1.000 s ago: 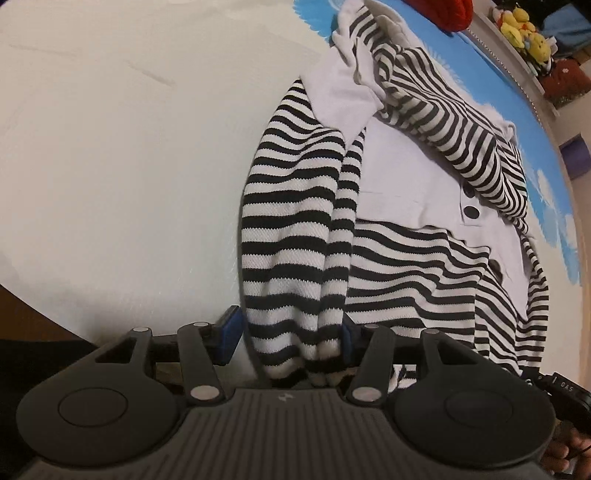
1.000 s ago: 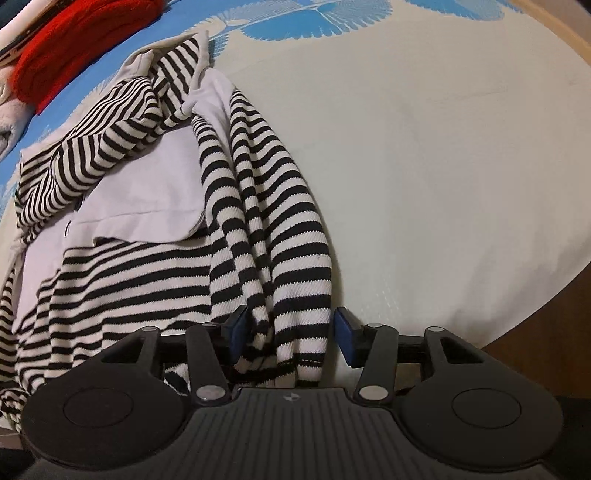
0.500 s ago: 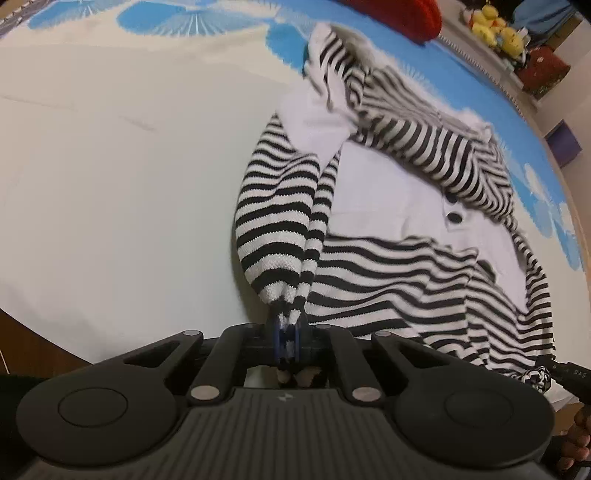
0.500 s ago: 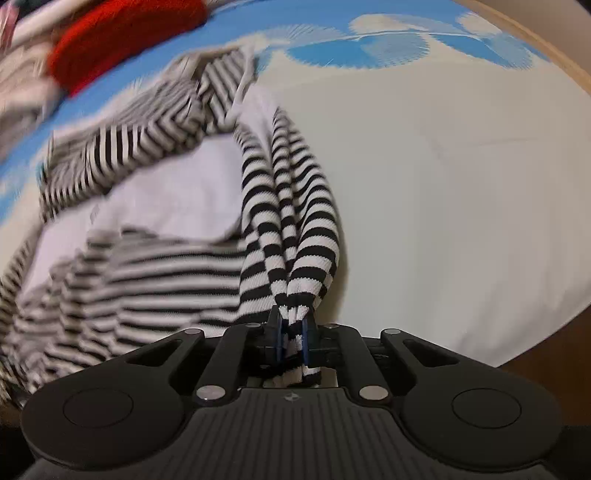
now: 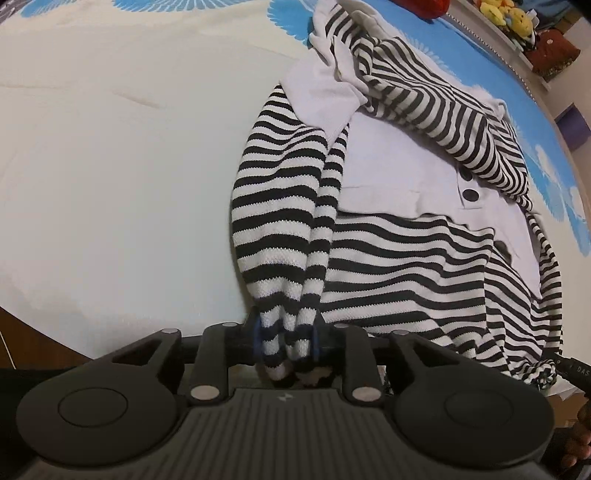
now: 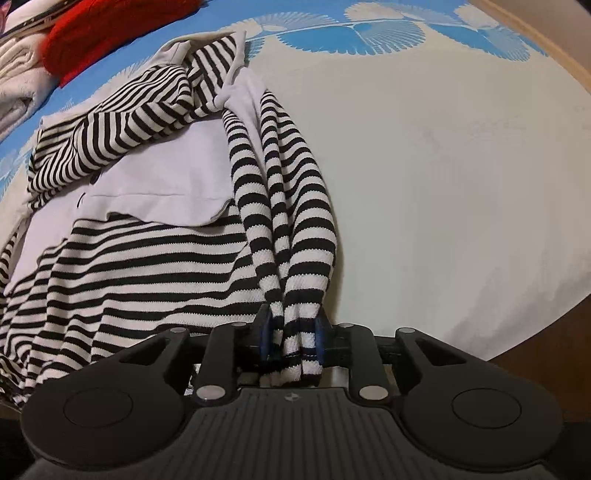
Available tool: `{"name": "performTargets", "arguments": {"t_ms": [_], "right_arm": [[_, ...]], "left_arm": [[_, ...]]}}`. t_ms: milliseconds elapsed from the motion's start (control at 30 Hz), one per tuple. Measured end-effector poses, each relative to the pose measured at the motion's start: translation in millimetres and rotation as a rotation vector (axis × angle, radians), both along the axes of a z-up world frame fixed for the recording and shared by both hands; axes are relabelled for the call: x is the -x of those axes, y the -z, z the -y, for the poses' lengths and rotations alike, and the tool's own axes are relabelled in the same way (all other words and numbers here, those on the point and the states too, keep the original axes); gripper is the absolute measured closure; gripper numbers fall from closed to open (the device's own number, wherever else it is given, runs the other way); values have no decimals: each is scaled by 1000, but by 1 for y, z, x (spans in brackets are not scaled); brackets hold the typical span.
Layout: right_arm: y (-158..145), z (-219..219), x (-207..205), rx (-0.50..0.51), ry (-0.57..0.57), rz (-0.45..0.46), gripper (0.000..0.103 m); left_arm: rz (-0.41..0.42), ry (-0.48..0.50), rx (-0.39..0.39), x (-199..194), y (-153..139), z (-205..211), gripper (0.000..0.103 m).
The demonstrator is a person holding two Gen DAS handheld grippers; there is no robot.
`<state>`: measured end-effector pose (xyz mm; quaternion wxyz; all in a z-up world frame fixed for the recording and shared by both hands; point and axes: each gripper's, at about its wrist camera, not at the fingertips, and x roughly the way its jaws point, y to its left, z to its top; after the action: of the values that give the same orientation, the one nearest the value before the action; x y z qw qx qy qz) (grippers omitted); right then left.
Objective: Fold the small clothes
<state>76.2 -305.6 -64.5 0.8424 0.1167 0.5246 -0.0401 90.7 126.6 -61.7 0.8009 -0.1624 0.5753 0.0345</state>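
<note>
A black-and-white striped top with a plain white chest panel and dark buttons (image 5: 410, 251) lies on a pale bed sheet; it also shows in the right wrist view (image 6: 147, 258). My left gripper (image 5: 286, 341) is shut on the bunched hem at the top's left edge, with the striped sleeve (image 5: 280, 206) running up from it. My right gripper (image 6: 291, 341) is shut on the bunched hem at the top's right edge, below the other striped sleeve (image 6: 288, 206). Both corners are lifted slightly off the sheet.
The sheet (image 5: 110, 166) has a blue fan pattern (image 6: 351, 33) at the far side. A red garment (image 6: 110, 26) and folded white clothes (image 6: 18, 85) lie at the back. Stuffed toys (image 5: 506, 18) sit on a far ledge. The wooden bed edge (image 6: 535, 350) is near.
Both grippers were open around the hem corners a second ago. They have shut on the fabric and lifted it a little.
</note>
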Motion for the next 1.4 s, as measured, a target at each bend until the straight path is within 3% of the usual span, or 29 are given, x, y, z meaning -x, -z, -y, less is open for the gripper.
{"name": "performTargets", "arguments": {"t_ms": [100,133,200,533,600,733,900,1400], "right_arm": [[0,0,-1,15,-19,5,81],[-1,0,-1,13,-21,12,89],[-6,1,0,5,-19,35,92],[-3,-1,-3,17,-31,18,90],[-3,-1,-3,16,-29,17,90],[-3,-2,-2,26,-37,18,90],[-4,-3,-2,38,-44,21,91],[-4,-6,-3,47,-50,22,92]], "left_arm": [[6,7,-10,-1,0,0,82],[14,8,-14,0,-1,0,86],[40,3,-31,0,-6,1,91],[27,6,-45,-2,-4,1,90],[19,8,-47,-2,-3,2,85],[14,27,-58,-2,-2,4,84],[40,41,-67,-1,-5,6,95],[11,52,-74,-4,0,8,91]]}}
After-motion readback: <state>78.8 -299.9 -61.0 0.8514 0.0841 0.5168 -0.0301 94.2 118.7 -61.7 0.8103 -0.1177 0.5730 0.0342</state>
